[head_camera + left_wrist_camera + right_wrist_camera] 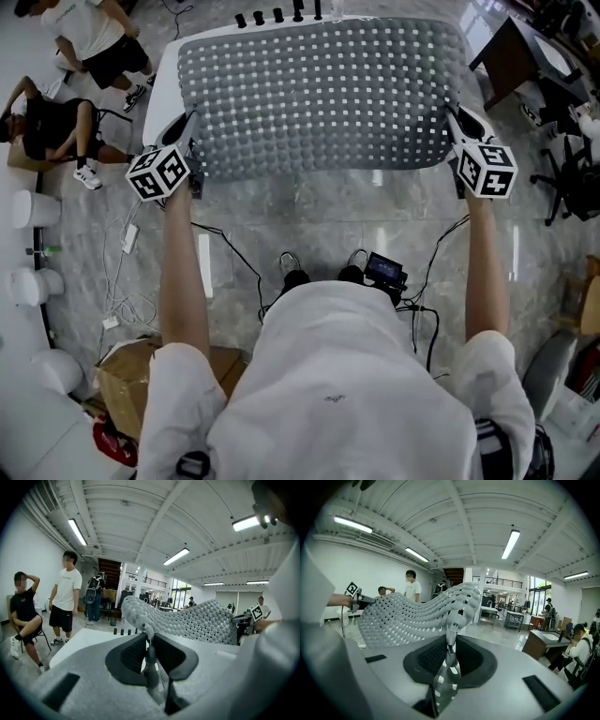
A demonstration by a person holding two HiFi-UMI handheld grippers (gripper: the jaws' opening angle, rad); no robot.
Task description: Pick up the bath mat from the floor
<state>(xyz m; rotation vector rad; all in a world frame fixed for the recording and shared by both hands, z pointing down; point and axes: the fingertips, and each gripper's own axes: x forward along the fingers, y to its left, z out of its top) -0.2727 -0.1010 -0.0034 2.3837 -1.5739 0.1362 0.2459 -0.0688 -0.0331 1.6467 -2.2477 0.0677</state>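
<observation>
Your left gripper (149, 641) and right gripper (449, 649) each pinch a near corner of the bath mat (319, 94). It is a floppy grey sheet of rounded bumps and square holes, hanging stretched between them above the glossy marbled floor (309, 225).

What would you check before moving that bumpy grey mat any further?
1. Left gripper clamped on a bath mat corner: ok.
2. Right gripper clamped on the other near corner: ok.
3. Mat spread out, not folded: ok.
4. Mat's far edge clear of the white platform: cannot tell.
5. Seated person apart from the mat: ok.
6. Floor cables away from the shoes: not ok, they run right beside them.
</observation>
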